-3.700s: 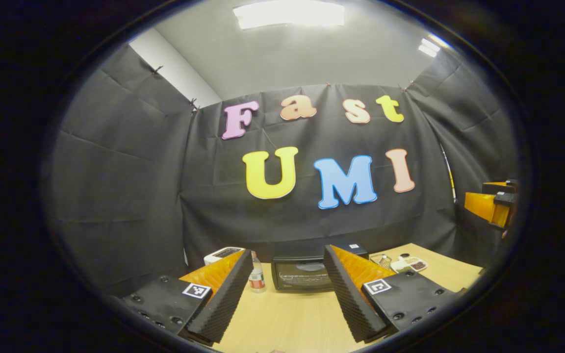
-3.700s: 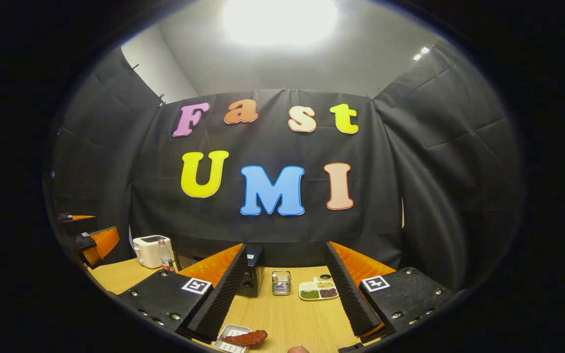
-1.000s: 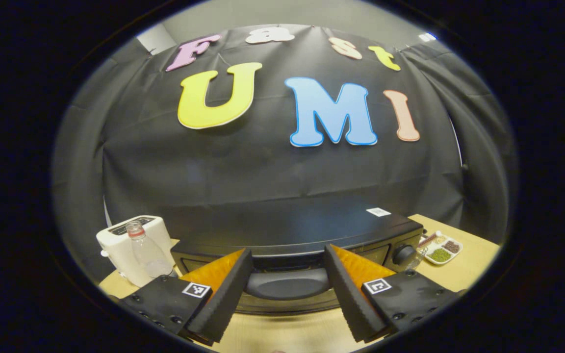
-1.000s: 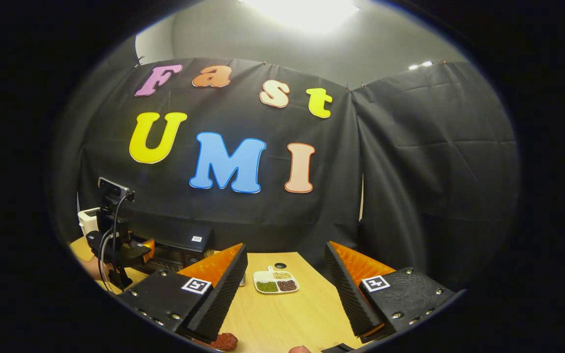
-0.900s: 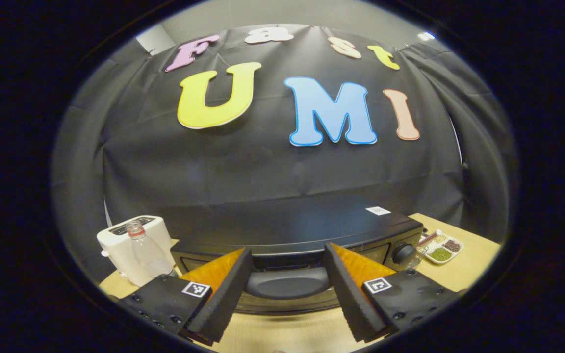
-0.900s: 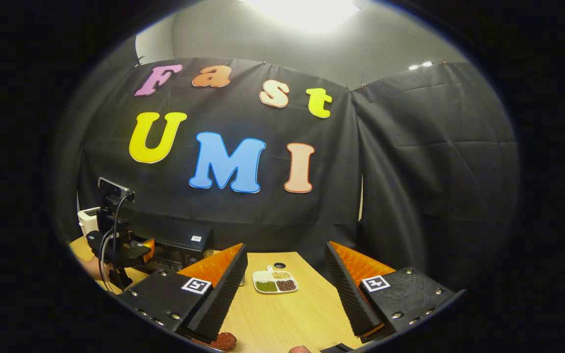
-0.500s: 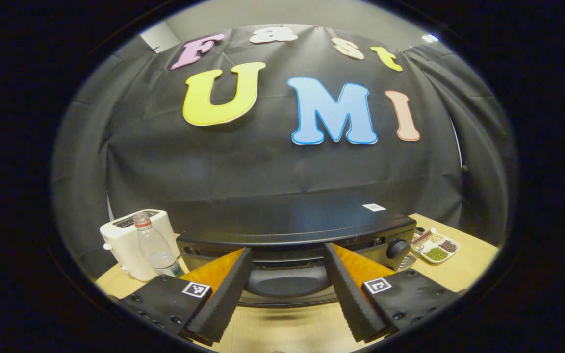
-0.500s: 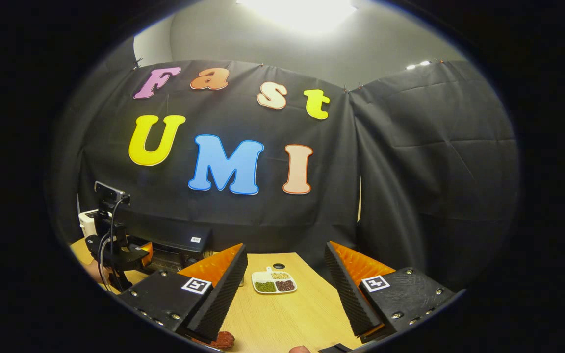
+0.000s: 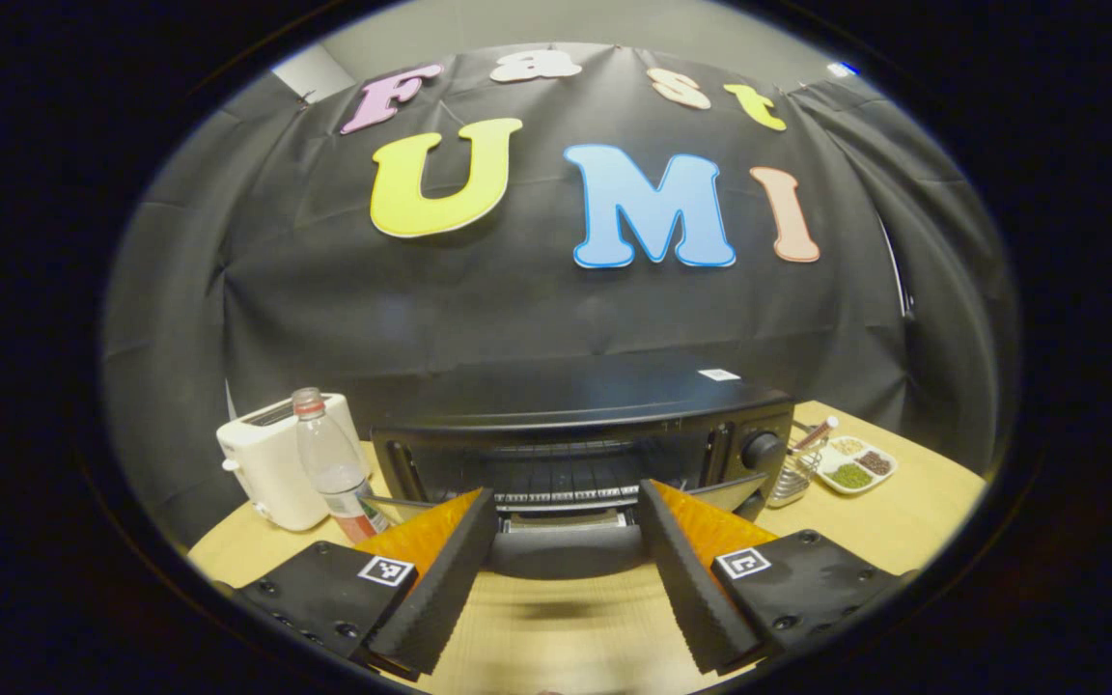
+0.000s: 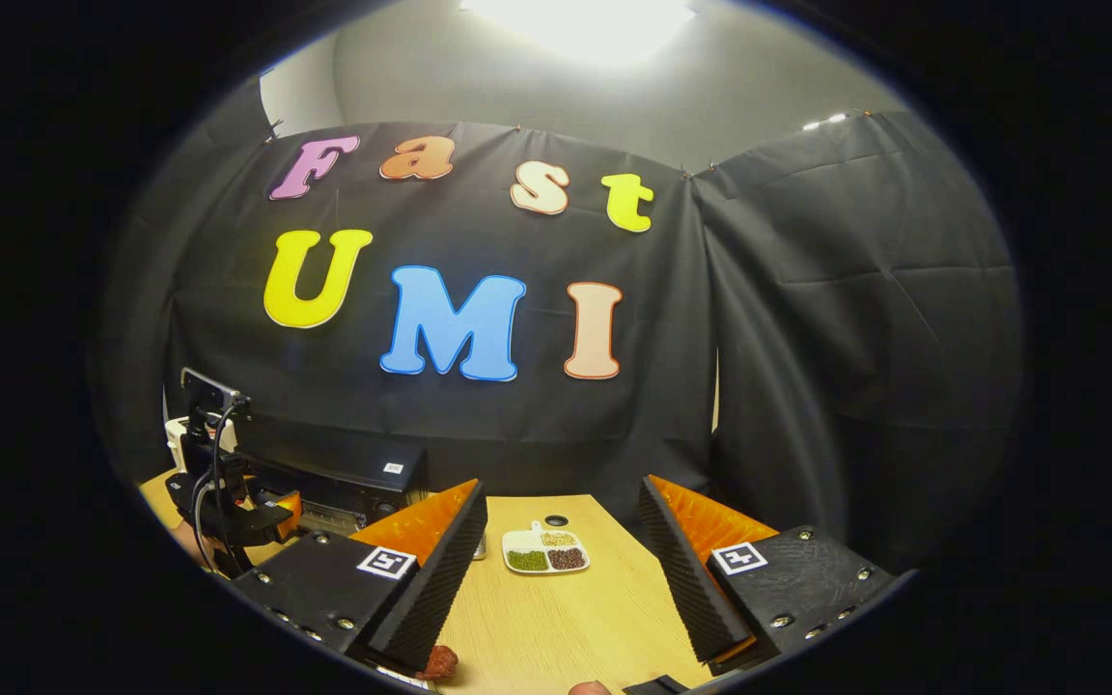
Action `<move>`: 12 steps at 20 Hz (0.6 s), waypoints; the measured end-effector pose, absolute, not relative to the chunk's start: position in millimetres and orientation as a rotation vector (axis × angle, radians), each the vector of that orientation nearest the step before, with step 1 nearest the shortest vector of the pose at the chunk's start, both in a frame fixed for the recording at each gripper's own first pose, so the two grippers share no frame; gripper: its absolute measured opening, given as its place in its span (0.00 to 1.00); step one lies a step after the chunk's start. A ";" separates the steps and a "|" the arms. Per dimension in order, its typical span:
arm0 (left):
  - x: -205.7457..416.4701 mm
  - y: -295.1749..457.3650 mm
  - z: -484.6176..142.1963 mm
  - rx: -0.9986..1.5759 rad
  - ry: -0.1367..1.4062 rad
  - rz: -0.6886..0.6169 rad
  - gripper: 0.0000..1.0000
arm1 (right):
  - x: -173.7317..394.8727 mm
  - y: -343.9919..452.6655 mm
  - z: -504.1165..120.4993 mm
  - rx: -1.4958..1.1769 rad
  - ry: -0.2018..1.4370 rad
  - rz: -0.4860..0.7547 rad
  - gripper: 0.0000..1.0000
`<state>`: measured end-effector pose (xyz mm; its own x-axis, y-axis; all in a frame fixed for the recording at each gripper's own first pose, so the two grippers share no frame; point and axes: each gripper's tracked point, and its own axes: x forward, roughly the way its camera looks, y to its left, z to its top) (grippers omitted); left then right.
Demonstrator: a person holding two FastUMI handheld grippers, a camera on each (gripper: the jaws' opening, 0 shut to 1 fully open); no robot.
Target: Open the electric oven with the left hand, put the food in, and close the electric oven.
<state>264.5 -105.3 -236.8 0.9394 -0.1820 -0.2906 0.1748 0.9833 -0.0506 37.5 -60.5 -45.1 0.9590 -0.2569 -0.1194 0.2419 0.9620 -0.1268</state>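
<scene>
The oven (image 9: pixel 580 425) sits on the table (image 9: pixel 865 526) against the back cloth, with a toaster (image 9: pixel 271 463) and a bottle (image 9: pixel 329 468) just to its side. Its door (image 9: pixel 566 550) is partly down, so the rack (image 9: pixel 566 473) inside shows. The left gripper (image 9: pixel 566 565) has its fingers spread either side of the door handle; I can't tell whether they touch it, but they do not pinch it.

The right gripper (image 10: pixel 561 569) hangs over the near table edge, released and holding nothing. The food (image 10: pixel 438 662), a reddish-brown piece, lies on the table just by the tip of one of its fingers. A divided dish (image 10: pixel 543 554) lies further off.

The opening step looks half done. Next, I'd say, the door wants bringing fully down so the mouth is clear, and then the right gripper must drop onto the food and close on it.
</scene>
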 end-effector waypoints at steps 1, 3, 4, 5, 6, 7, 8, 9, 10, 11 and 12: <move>260.1 -105.0 -238.2 -0.022 0.307 -0.181 0.98 | 37.3 -60.7 -46.1 -0.107 0.138 -0.249 0.96; 252.0 -103.7 -244.1 -0.014 0.323 -0.176 0.98 | 36.1 -62.3 -45.9 -0.097 0.138 -0.240 0.96; 247.9 -104.2 -248.6 -0.010 0.331 -0.174 0.98 | 35.3 -62.7 -46.4 -0.095 0.137 -0.235 0.96; 244.7 -104.5 -250.8 -0.007 0.339 -0.171 0.98 | 34.1 -63.3 -46.2 -0.096 0.137 -0.231 0.96; 240.7 -104.1 -253.9 -0.005 0.348 -0.169 0.98 | 33.5 -64.7 -47.6 -0.098 0.138 -0.227 0.96; 237.6 -104.1 -256.6 -0.004 0.356 -0.166 1.00 | 32.7 -64.9 -47.9 -0.098 0.141 -0.222 0.96; 234.2 -104.0 -259.2 -0.002 0.359 -0.164 0.98 | 30.7 -65.3 -48.9 -0.097 0.142 -0.218 0.96; 231.1 -104.5 -261.6 -0.002 0.366 -0.163 0.98 | 29.9 -66.6 -49.0 -0.097 0.142 -0.216 0.96; 228.0 -103.2 -264.6 -0.002 0.371 -0.161 0.98 | 29.2 -67.5 -49.7 -0.098 0.146 -0.213 0.96; 224.6 -103.1 -267.4 -0.002 0.379 -0.159 0.98 | 27.5 -68.2 -49.9 -0.100 0.149 -0.210 0.96; 221.2 -104.5 -271.3 -0.003 0.386 -0.157 1.00 | 26.7 -69.0 -51.6 -0.102 0.152 -0.207 0.96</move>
